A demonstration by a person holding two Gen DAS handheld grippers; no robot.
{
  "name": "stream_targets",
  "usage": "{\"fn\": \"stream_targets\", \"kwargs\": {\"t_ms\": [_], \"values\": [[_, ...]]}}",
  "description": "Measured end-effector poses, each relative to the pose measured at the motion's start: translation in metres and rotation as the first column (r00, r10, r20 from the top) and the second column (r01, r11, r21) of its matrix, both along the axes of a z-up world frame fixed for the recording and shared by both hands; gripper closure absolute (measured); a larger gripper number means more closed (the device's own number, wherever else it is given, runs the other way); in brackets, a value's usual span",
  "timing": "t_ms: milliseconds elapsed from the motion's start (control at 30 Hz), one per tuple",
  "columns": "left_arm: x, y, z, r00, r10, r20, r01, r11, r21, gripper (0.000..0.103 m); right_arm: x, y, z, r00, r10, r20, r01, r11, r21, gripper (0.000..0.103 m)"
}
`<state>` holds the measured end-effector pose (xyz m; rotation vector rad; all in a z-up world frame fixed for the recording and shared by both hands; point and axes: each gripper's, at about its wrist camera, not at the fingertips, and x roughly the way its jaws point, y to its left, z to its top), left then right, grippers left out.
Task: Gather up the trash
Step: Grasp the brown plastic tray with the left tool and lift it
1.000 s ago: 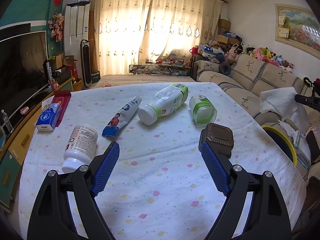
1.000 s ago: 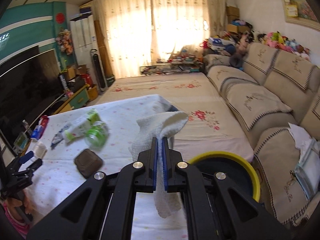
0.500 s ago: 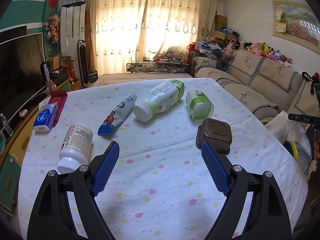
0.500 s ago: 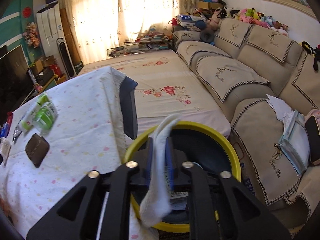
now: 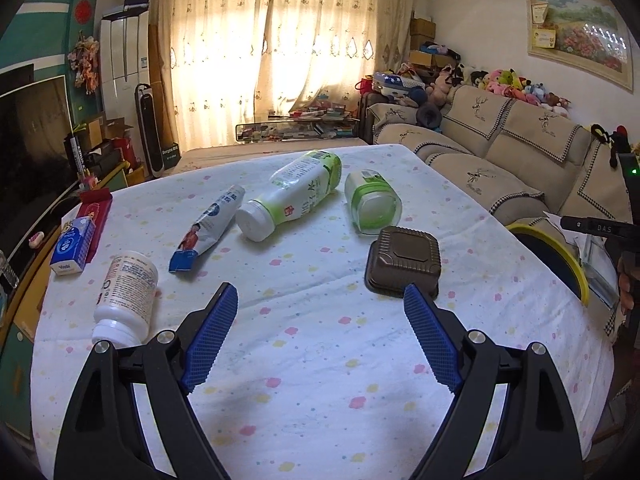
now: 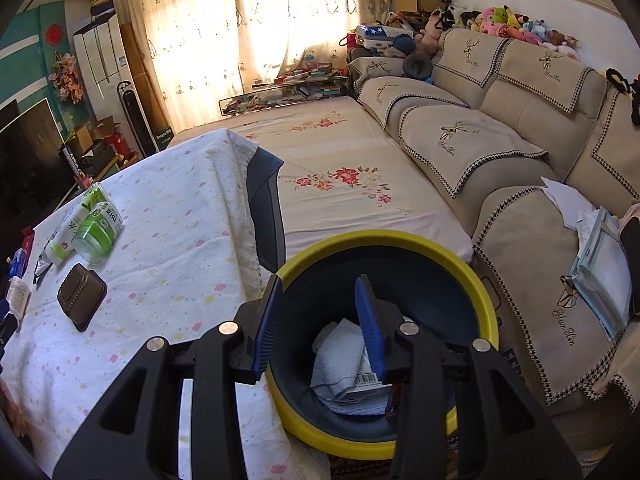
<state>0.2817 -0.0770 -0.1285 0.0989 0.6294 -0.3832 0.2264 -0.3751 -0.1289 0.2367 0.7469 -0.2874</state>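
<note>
We are hovering our left gripper [image 5: 316, 300], fingers wide apart, over one brown box [image 5: 404, 266], three bottles; our right gripper [image 6: 316, 308]'s jaws, just opening, are releasing a tissue [image 6: 338, 352] into the bin [image 6: 384, 240].

White tissue [image 6: 338, 356] lies crumpled inside yellow-rimmed bin [image 6: 384, 236]. On worktop [image 5: 320, 360]: brown box [image 5: 404, 261], green jar [image 5: 372, 208], two bottles, tube, all lying flat.

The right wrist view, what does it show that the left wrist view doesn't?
Only the right wrist view looks down into the yellow-rimmed bin, where the white paper towel lies below the open right hand-held gripper. Only the left wrist view shows the toothpaste tube clearly, plus the blue tissue pack. Both show the brown square container and green-labelled bottle.
</note>
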Motion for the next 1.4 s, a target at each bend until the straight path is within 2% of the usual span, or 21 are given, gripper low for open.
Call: {"fn": "stream_targets", "kwargs": {"t_ms": [67, 367, 600, 933, 1000, 1233, 1400], "values": [[0.003, -0.010, -0.001, 0.999, -0.022, -0.024, 0.022, 1.000, 0.005, 0.014, -0.002, -0.001, -0.003, 1.000, 0.006, 0.001, -0.006, 1.000, 0.013, 0.066], [0.030, -0.067, -0.003, 0.986, -0.128, -0.105, 0.133, 0.990, 0.042, 0.012, -0.012, -0.015, -0.011, 1.000, 0.000, 0.014, -0.001, 0.998, 0.068, 0.065], [0.064, -0.093, -0.014, 0.974, -0.147, -0.174, 0.157, 0.987, 0.046, 0.012, -0.012, -0.020, -0.017, 1.000, 0.000, 0.012, -0.001, 0.995, 0.095, 0.065], [0.088, -0.112, -0.030, 0.966, -0.149, -0.212, 0.168, 0.983, 0.073, 0.012, -0.008, -0.024, -0.022, 1.000, 0.010, 0.009, -0.011, 0.993, 0.115, 0.065], [0.090, -0.114, -0.033, 0.964, -0.147, -0.220, 0.170, 0.982, 0.088, 0.015, -0.007, -0.025, -0.022, 1.000, 0.009, 0.008, -0.010, 0.993, 0.118, 0.065], [0.092, -0.117, -0.043, 0.959, -0.139, -0.245, 0.168, 0.980, 0.102, 0.037, -0.008, -0.027, -0.023, 1.000, 0.009, 0.007, -0.010, 0.992, 0.124, 0.065], [0.088, -0.115, -0.039, 0.962, -0.142, -0.235, 0.167, 0.981, 0.094, 0.039, -0.009, -0.027, -0.022, 1.000, 0.011, 0.012, -0.013, 0.992, 0.126, 0.065]]}}
